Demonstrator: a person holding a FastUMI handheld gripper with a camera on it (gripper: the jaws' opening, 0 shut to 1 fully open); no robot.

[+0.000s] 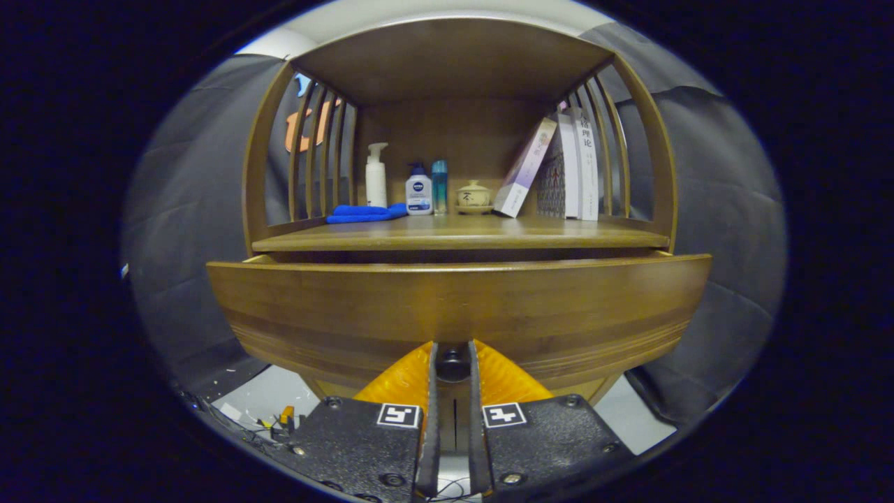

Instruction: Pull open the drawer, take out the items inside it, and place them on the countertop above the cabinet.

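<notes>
Wooden drawer (457, 307) stands pulled out, contents hidden, with the gripper (453, 363) clamped on its knob (453, 365)

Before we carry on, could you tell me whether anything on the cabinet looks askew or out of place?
Only one book leans steeply against the upright books on the countertop; nothing is spilled. The gripper jaws clamp the drawer knob, and the drawer stands slightly pulled out.

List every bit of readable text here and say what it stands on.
"理论": spine of the white upright book; the character above is unclear.
Round logo on the squat white bottle: too small to read.
Leaning pale book: print blurred.
Square coded markers on the gripper, jaws closed on the dark round knob of the brown wooden drawer: no words.
</notes>
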